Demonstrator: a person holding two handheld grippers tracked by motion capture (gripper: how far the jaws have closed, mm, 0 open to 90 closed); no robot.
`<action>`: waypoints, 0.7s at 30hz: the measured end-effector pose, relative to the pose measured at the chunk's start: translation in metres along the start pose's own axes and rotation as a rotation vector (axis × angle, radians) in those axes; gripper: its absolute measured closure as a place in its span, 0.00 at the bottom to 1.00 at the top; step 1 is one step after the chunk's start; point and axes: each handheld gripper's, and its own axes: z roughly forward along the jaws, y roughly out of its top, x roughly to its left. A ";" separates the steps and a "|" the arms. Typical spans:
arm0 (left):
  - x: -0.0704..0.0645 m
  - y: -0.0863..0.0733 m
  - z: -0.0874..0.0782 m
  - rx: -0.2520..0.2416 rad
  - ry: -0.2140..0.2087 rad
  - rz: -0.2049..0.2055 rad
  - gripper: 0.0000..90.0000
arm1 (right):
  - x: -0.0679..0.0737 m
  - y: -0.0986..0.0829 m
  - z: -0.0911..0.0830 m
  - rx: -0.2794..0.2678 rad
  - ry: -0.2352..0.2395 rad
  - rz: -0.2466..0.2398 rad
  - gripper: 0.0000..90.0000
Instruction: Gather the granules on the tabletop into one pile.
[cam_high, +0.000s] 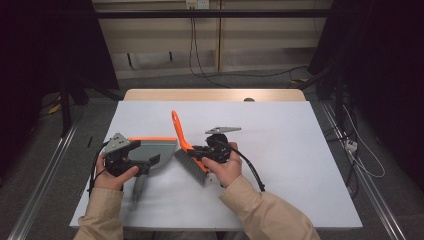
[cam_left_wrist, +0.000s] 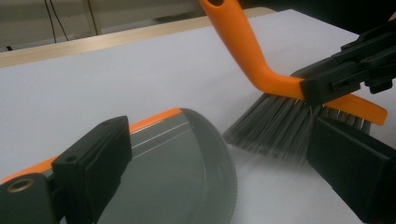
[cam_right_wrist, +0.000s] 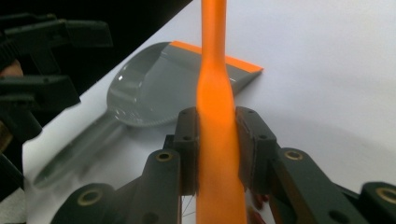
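- Your right hand-held gripper (cam_high: 202, 151) is clamped on the orange brush (cam_high: 186, 148); in the right gripper view both jaws press flat against the orange handle (cam_right_wrist: 215, 140), one on each side.
- Brush sits tilted: handle rises up and away from you, grey bristles (cam_high: 190, 167) point down toward the desk (cam_high: 300, 165), near its middle.
- Your left hand-held gripper (cam_high: 152, 160) has its jaws apart. In the left gripper view one jaw sits over the dustpan, the other out to the side near the bristles; neither closes on anything.
- Grey dustpan (cam_high: 152, 148) lies flat on the desk under and just ahead of that gripper, orange strip (cam_left_wrist: 154, 119) along its far edge, grey handle (cam_high: 138, 187) running back toward you.
- Bristles (cam_left_wrist: 275, 130) hang just beside the dustpan's rounded rim (cam_left_wrist: 229, 168); cannot tell whether they touch it.
- Your hands (cam_high: 222, 167) grip both tools from the near edge, beige sleeves (cam_high: 265, 212) resting at the desk's front.
- Beyond the desk: dark floor, cables (cam_high: 200, 70) trailing along the back wall.
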 end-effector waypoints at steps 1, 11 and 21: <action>0.000 0.000 0.000 0.000 -0.001 -0.001 0.08 | 0.002 0.002 0.004 0.005 0.006 0.003 0.80; 0.000 0.000 0.000 0.000 0.000 0.004 0.07 | -0.006 0.009 0.025 0.045 -0.098 0.014 0.80; -0.001 0.001 -0.001 -0.004 0.000 0.008 0.08 | -0.019 0.008 0.010 0.053 -0.133 0.061 0.80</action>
